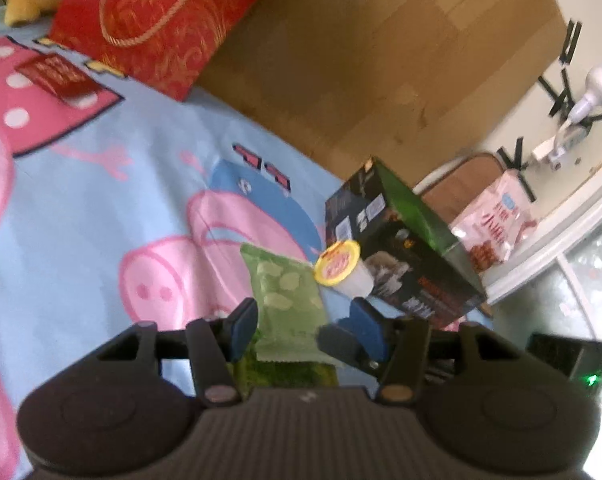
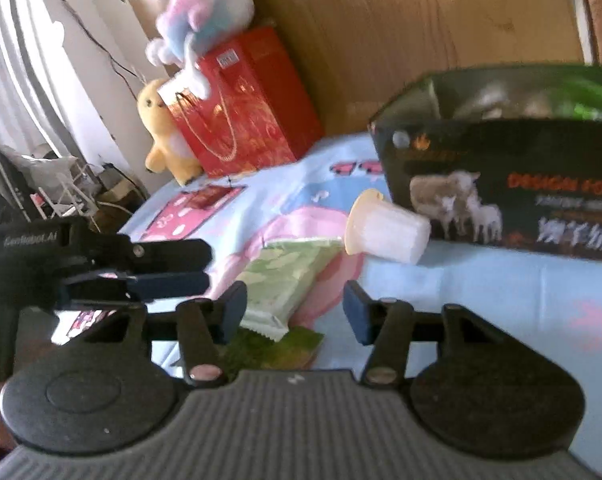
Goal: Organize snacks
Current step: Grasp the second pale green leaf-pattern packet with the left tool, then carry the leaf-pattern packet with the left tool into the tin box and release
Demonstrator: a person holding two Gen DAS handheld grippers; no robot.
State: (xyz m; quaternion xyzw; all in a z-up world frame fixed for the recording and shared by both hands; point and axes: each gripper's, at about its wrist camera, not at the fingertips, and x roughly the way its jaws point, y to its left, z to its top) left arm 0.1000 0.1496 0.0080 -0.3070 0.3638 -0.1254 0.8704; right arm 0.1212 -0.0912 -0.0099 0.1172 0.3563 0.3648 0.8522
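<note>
A light green snack packet (image 1: 285, 300) (image 2: 281, 280) lies on the cartoon bedsheet, overlapping a dark green packet (image 1: 285, 372) (image 2: 277, 346). My left gripper (image 1: 303, 328) stands open, the light packet showing between its fingers with no pad pressing on it. In the right wrist view the left gripper (image 2: 207, 268) reaches in from the left, its tips just short of the packet. My right gripper (image 2: 295, 310) is open over the packet's near end. A jelly cup (image 1: 339, 268) (image 2: 385, 232) with a yellow lid lies on its side beside a black open-topped box (image 1: 401, 248) (image 2: 501, 184).
A red gift bag (image 1: 161, 20) (image 2: 241, 112) stands at the far edge against the wooden headboard, with plush toys (image 2: 169, 136) on and beside it. A small red packet (image 1: 57, 76) lies on the sheet. A pink snack bag (image 1: 497, 224) rests on the windowsill.
</note>
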